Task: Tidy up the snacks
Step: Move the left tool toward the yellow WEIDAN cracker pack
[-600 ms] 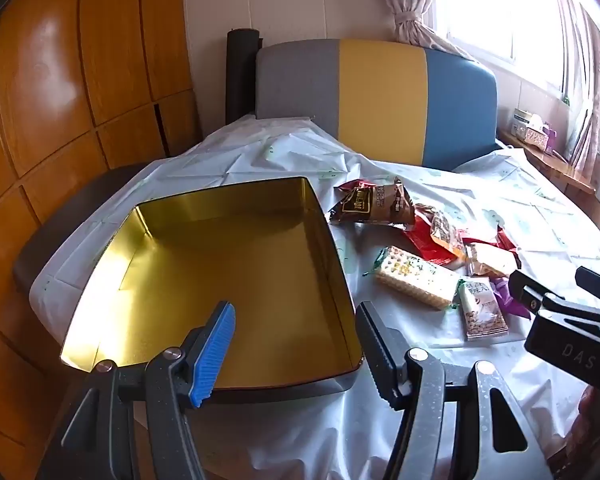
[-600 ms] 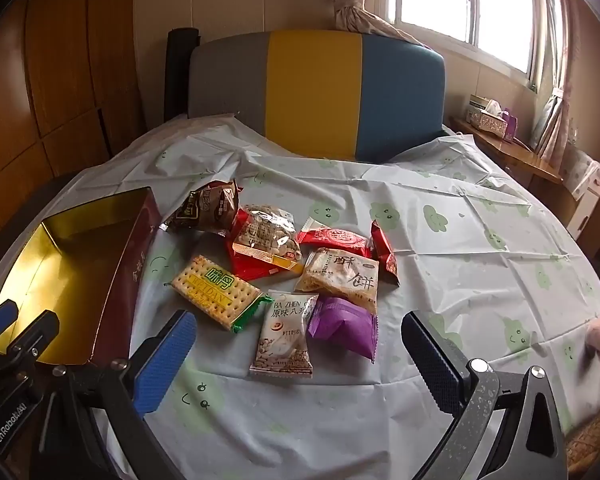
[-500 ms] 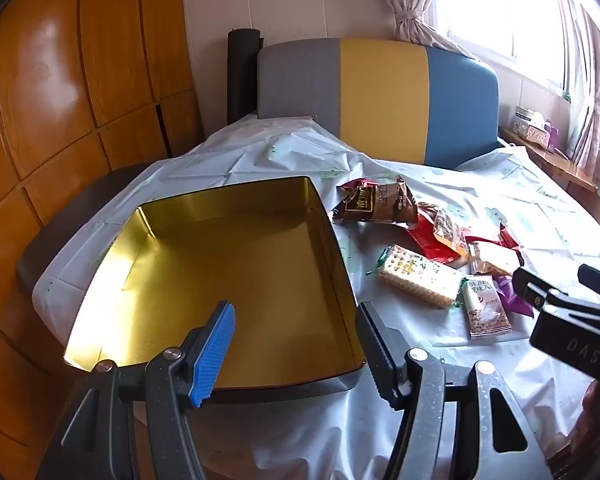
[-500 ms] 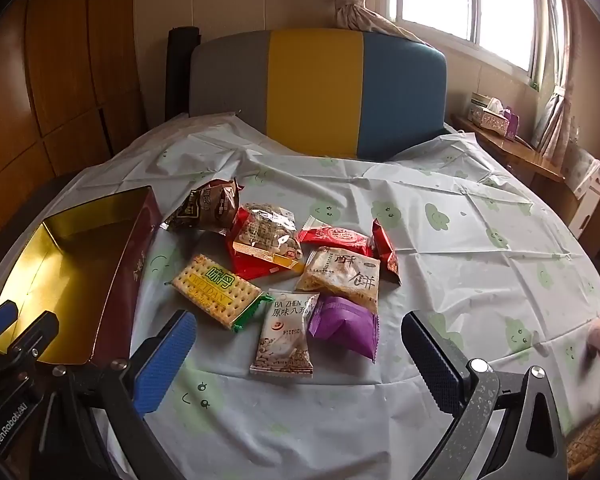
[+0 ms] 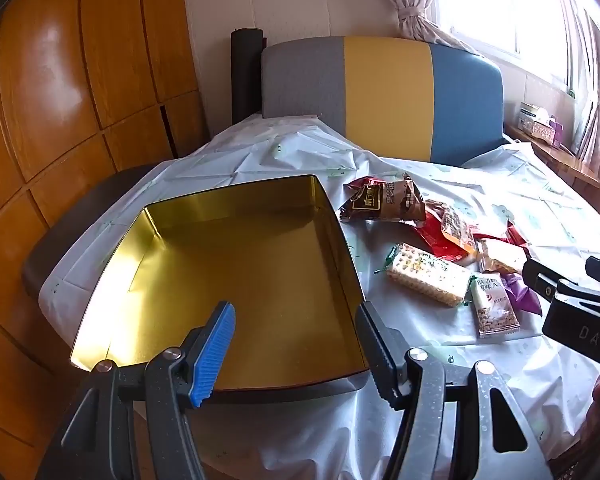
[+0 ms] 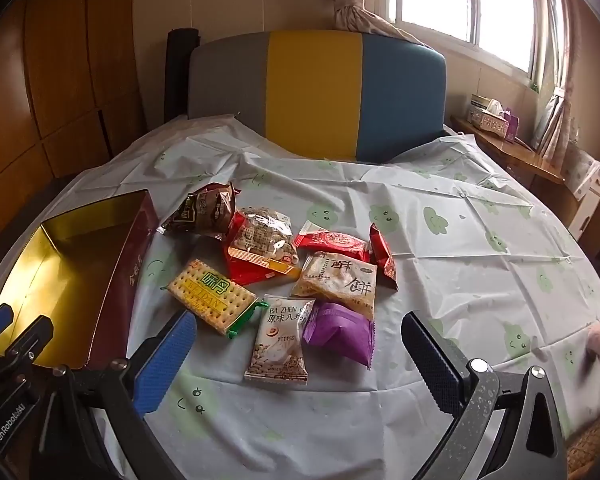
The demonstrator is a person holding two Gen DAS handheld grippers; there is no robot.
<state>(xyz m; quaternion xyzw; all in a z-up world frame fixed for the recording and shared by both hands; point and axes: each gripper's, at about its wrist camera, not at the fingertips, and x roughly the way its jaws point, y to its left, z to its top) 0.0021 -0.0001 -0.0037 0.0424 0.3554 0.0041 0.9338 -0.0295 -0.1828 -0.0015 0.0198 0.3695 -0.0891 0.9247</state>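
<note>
An empty gold-lined tin (image 5: pixel 236 280) sits at the table's left; it also shows in the right wrist view (image 6: pixel 66 276). Several snack packets lie in a cluster to its right: a cracker pack (image 6: pixel 212 296), a white nut packet (image 6: pixel 282 344), a purple packet (image 6: pixel 340 334), a brown packet (image 6: pixel 204 212), a pastry packet (image 6: pixel 340 280). My left gripper (image 5: pixel 296 336) is open and empty over the tin's near edge. My right gripper (image 6: pixel 300 356) is open and empty, just in front of the white and purple packets.
A grey, yellow and blue chair back (image 6: pixel 316 92) stands behind the table. Wooden panels (image 5: pixel 60 80) line the left wall. A side shelf with a tissue box (image 6: pixel 488 116) is at the right. The white cloth (image 6: pixel 480 240) covers the table.
Both grippers have drifted slightly; the view of the tin and the snacks has barely shifted. Both stay open and empty.
</note>
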